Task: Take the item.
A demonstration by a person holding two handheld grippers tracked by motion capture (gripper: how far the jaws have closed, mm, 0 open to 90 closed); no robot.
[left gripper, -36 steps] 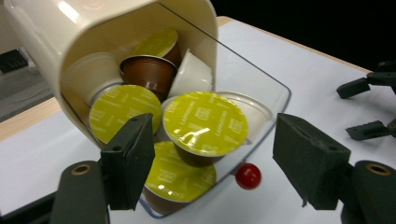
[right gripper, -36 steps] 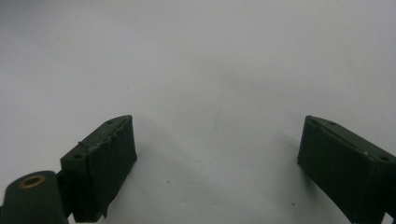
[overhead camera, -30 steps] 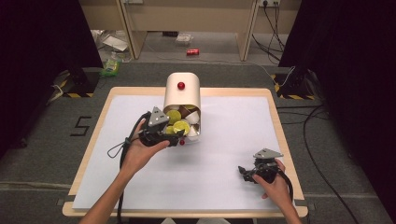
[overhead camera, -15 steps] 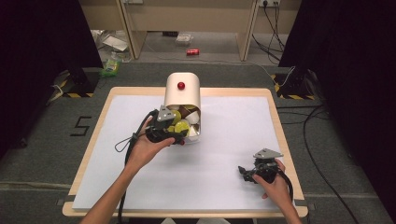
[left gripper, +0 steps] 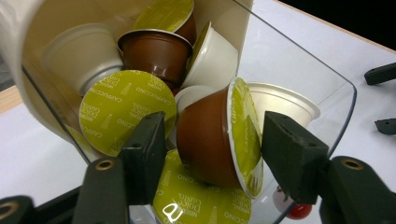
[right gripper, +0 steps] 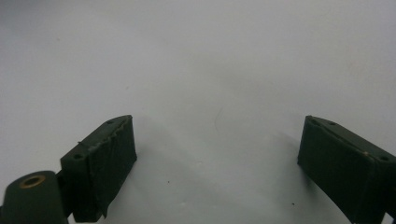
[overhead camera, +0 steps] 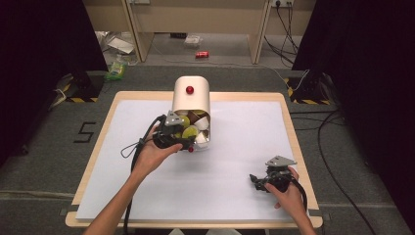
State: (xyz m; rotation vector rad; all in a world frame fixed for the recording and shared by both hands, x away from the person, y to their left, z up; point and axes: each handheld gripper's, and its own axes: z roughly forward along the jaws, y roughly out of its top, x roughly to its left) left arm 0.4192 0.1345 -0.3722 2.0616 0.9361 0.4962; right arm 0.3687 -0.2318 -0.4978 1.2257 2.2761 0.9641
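The left gripper's fingers stand on either side of a brown coffee capsule with a yellow-green foil lid. They have just been closing on it: the left finger lies against the capsule's brown base, and the right finger sits at the foil face, though I cannot tell if it presses yet. The capsule lies on its side at the mouth of a cream dispenser, behind a clear curved guard. More capsules crowd around it: one with a "cappuccino" lid just to its left, another foil lid beneath it, a brown capsule and white ones further back.

From above, the left gripper reaches into the dispenser's open front, near the middle of the white table. The dispenser bears a red knob on top.

The right gripper rests well apart, near the table's front right corner, held in the person's hand. Its fingers stand wide apart over bare table, with nothing between them.
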